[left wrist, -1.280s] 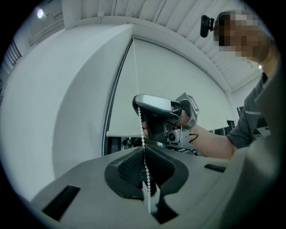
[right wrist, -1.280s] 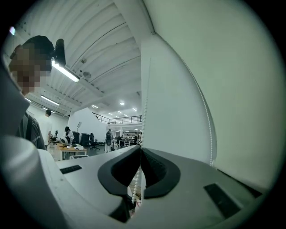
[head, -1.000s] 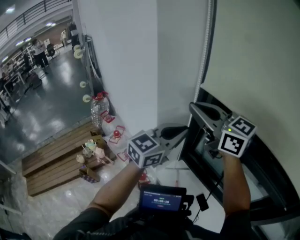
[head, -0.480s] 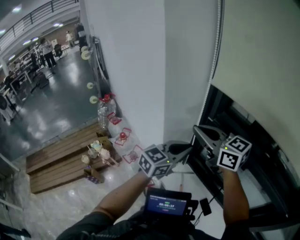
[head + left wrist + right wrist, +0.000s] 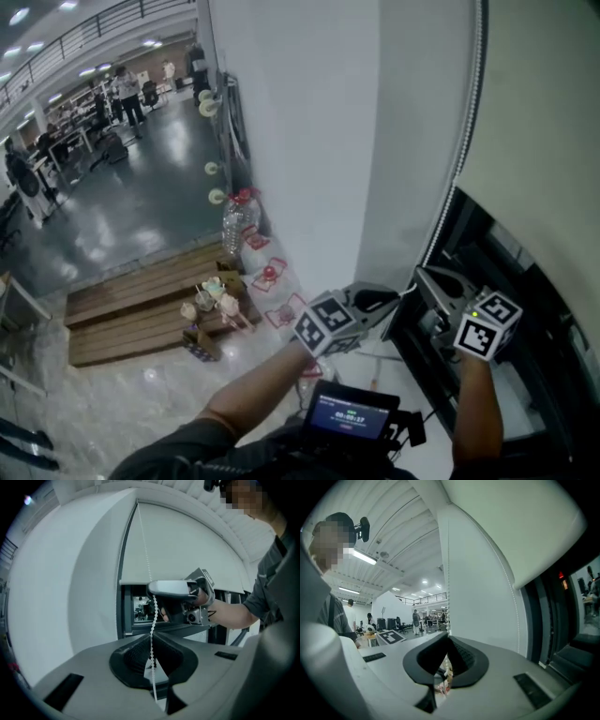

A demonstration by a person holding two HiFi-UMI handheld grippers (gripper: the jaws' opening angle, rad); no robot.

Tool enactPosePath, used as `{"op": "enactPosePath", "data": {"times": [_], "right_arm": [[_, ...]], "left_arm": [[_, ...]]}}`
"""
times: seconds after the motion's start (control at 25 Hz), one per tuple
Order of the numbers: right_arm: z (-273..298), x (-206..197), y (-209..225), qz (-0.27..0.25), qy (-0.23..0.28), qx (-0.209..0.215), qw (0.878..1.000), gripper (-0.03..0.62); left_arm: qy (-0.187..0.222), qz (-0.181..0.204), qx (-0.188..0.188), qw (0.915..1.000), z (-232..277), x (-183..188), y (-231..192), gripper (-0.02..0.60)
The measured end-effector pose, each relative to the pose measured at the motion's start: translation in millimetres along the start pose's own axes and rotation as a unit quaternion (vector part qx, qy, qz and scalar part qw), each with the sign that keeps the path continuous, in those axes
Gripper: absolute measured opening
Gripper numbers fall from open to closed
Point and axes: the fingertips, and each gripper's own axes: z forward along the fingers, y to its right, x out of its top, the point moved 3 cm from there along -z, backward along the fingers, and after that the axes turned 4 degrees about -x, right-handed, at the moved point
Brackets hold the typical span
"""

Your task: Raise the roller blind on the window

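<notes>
White bead chain [image 5: 153, 613] | left claw [image 5: 151, 635] pinching it | right claw [image 5: 447, 637] pinching it | both lower than before

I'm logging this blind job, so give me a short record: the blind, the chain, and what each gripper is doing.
Blind: lowered over most of the window, dark gap open below.
Chain: white beads, running down beside the blind's edge.
Left gripper: fingers shut on the chain.
Right gripper: fingers shut on the chain, above the left.
</notes>
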Motion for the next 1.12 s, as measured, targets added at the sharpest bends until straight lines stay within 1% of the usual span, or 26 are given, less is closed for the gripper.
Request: {"op": "enactPosePath", "data": {"times": [0.08, 0.12, 0.16, 0.24, 0.36, 0.44, 0.56, 0.64, 0.68, 0.76, 0.84, 0.96, 1.12], "right_arm": [[-1.2, 0.0, -1.5, -0.003, 0.000, 0.000, 1.000, 0.012], [-1.3, -0.1, -2.0, -0.003, 0.000, 0.000, 1.000, 0.012], [-1.0, 0.0, -2.5, -0.004, 0.001, 0.001, 1.000, 0.012], [0.3, 0.4, -3.7, -0.004, 0.001, 0.005, 1.000, 0.012], [1.7, 0.6, -6.3, -0.006, -0.001, 0.009, 1.000, 0.012], [1.0, -0.4, -7.7, -0.007, -0.002, 0.012, 1.000, 0.012], [-0.9, -0.1, -7.9, -0.007, -0.003, 0.010, 1.000, 0.012], [-1.2, 0.3, -9.3, -0.007, -0.002, 0.009, 1.000, 0.012], [-1.2, 0.2, -10.1, -0.007, -0.002, 0.008, 1.000, 0.012], [-1.4, -0.3, -10.5, -0.006, -0.002, 0.008, 1.000, 0.012], [-2.8, -0.9, -9.9, -0.005, -0.001, 0.006, 1.000, 0.012], [-5.0, -0.5, -11.0, -0.001, 0.001, 0.006, 1.000, 0.012], [-6.4, 0.1, -12.8, 0.002, 0.003, 0.008, 1.000, 0.012]], "left_arm": [[0.008, 0.002, 0.017, 0.9998, -14.8, 9.9, -10.7, 0.023], [0.019, 0.001, 0.021, 0.9996, -21.9, 17.9, -14.5, 0.025], [0.034, 0.000, 0.023, 0.9992, -28.1, 28.5, -17.1, 0.026], [0.067, -0.001, 0.029, 0.9973, -37.1, 53.6, -20.3, 0.052], [0.106, 0.006, 0.033, 0.9938, -40.8, 94.0, -24.4, 0.052], [0.127, 0.016, 0.025, 0.9915, -37.4, 121.4, -23.7, 0.052], [0.144, 0.034, -0.001, 0.9890, -25.2, 160.3, -18.6, 0.054], [0.141, 0.043, -0.024, 0.9887, -15.4, 178.1, -13.2, 0.086], [0.137, 0.046, -0.033, 0.9889, -10.5, 182.9, -11.5, 0.089], [0.124, 0.050, -0.039, 0.9903, -0.7, 184.7, -11.2, 0.091], [0.114, 0.056, -0.044, 0.9909, 5.9, 182.0, -8.9, 0.031], [0.124, 0.049, -0.058, 0.9894, 5.7, 181.2, -1.9, 0.009], [0.142, 0.040, -0.060, 0.9872, 2.6, 180.9, 2.1, 0.006]]}}
